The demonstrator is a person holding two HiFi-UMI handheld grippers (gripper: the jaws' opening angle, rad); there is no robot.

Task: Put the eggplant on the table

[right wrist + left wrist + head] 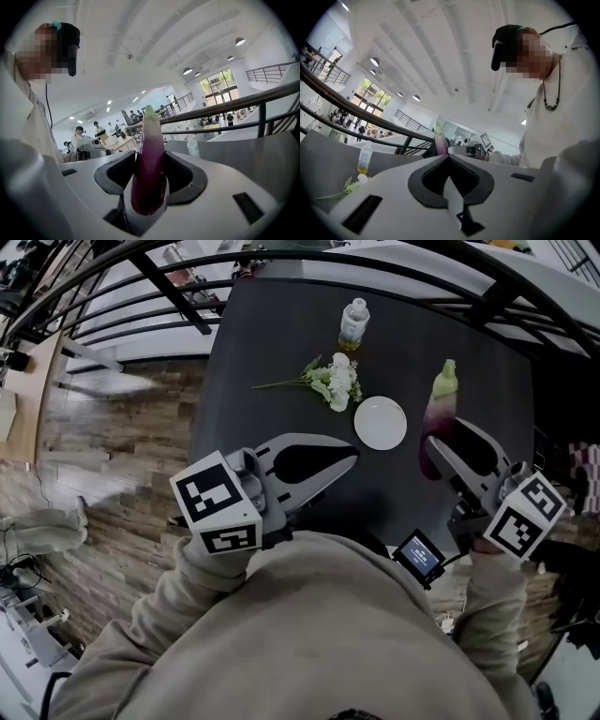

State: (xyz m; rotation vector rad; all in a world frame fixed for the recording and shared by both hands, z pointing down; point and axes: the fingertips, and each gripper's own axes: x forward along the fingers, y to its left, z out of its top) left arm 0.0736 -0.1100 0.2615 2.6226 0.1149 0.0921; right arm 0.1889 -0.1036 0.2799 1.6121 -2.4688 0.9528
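The eggplant [441, 404], purple with a pale green tip, is over the right part of the dark table [262, 343], just right of a white plate. My right gripper [433, 444] is shut on its purple lower end. In the right gripper view the eggplant [149, 164] stands up between the pads, tip pointing away. Whether it touches the table I cannot tell. My left gripper [352, 461] hovers over the table's near edge, shut with nothing in it; its tips meet in the left gripper view [449, 157], where the eggplant [440, 139] shows beyond.
A white plate [380, 423] lies mid-table, with a white flower sprig [333, 381] to its left and a small bottle [353, 324] further back. Dark railings [141, 277] curve round the table's far side. Wooden floor [112, 456] lies to the left.
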